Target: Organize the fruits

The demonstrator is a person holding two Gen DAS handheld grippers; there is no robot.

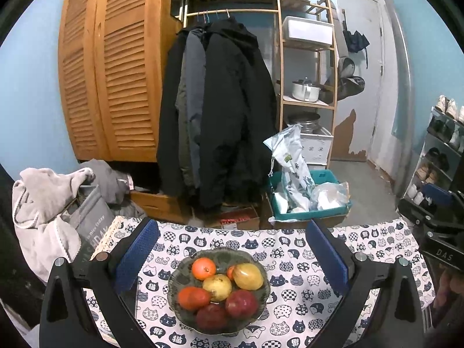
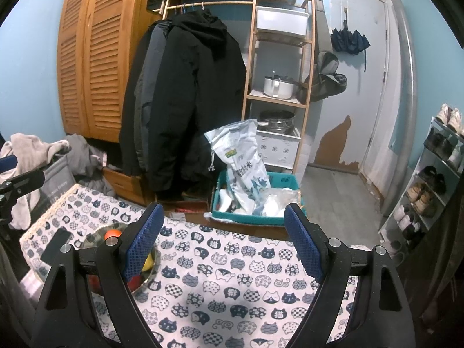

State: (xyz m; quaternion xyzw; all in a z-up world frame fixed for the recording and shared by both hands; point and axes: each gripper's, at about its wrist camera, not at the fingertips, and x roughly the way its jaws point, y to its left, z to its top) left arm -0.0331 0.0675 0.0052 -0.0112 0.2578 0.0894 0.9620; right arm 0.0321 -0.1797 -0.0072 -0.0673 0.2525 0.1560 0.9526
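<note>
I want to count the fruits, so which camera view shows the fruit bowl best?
The left wrist view: the fruit bowl sits whole between the open fingers of the left hand-held gripper, fruits on top. In the right wrist view, the bowl is mostly hidden behind the right hand-held gripper's left finger.

Sitting on counter (image 1: 362, 313): bowl (image 1: 178, 272) holding fruits (image 1: 220, 290); standing behind: hanging coats (image 1: 220, 110), shelf rack (image 1: 307, 87) at right.

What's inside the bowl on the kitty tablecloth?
The bowl holds fruit: an orange one, two yellow ones and three reddish ones. Another orange piece peeks out behind; anything underneath the pile is hidden.
</note>
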